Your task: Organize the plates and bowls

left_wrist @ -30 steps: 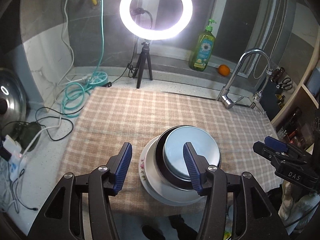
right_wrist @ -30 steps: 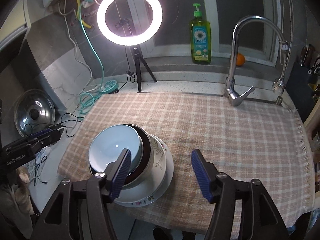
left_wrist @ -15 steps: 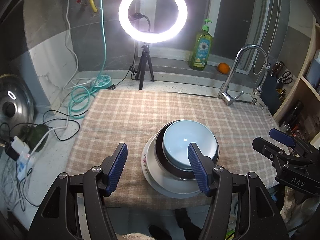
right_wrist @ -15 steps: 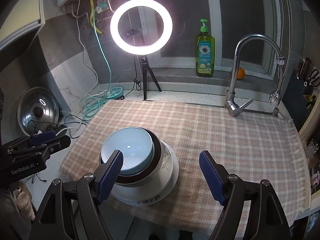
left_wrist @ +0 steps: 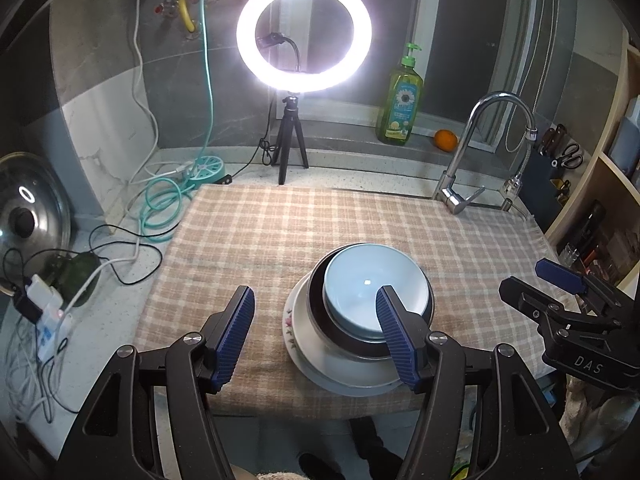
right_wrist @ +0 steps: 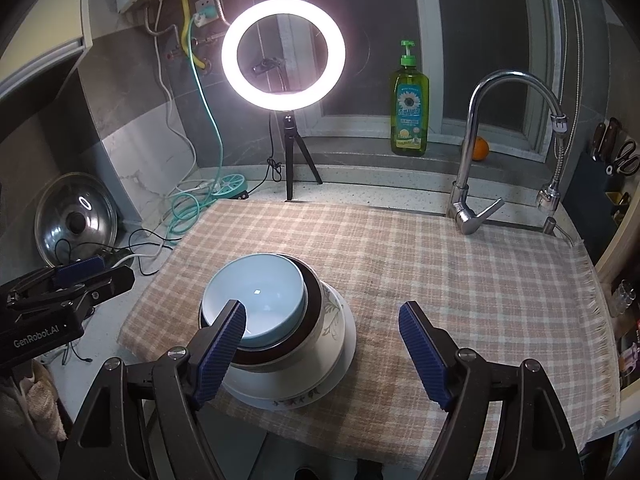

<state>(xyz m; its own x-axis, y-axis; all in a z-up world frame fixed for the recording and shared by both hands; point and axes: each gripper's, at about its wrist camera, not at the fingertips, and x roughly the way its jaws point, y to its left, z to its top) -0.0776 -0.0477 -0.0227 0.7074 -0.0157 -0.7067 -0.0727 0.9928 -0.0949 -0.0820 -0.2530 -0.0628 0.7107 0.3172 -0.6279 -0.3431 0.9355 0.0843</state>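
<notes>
- Nearest the lens in the left wrist view, the left gripper [left_wrist: 316, 334] fills the lower centre, its blue ribbed fingers [left_wrist: 234, 334] spread apart with nothing between them; the jaws have just been opening.
- In the right wrist view the right gripper [right_wrist: 322, 350] sits at the lower centre in the same way, with fingers wide apart and empty, one pad only overlapping the dishes in the picture; its jaws were opening within the last second.
- Both tools hang back from the dishes, which I judge to mean a release and a retreat, not a fresh reach.
- Just past the fingertips, lower centre-right of the left view, stands the stack: a light blue bowl [left_wrist: 374, 284] nested in a dark-rimmed bowl [left_wrist: 318, 300], inside a floral bowl [right_wrist: 334, 312], all on a white plate [left_wrist: 352, 382].
- Nesting small into large keeps the pile steady and compact, so the sorting looks largely done.
- The stack rests near the front edge of the checked cloth [left_wrist: 304, 224], which cushions the crockery.
- Against the earlier frames, the pile looks smaller and farther from both lenses, and more of the counter edge shows below it.
- Farther back, right of centre, the faucet [left_wrist: 480, 136] arches; the dish soap bottle [left_wrist: 402, 100] and an orange [left_wrist: 446, 139] stand on the sill.
- Farthest, upper centre, the ring light [left_wrist: 304, 32] glares on its tripod.
</notes>
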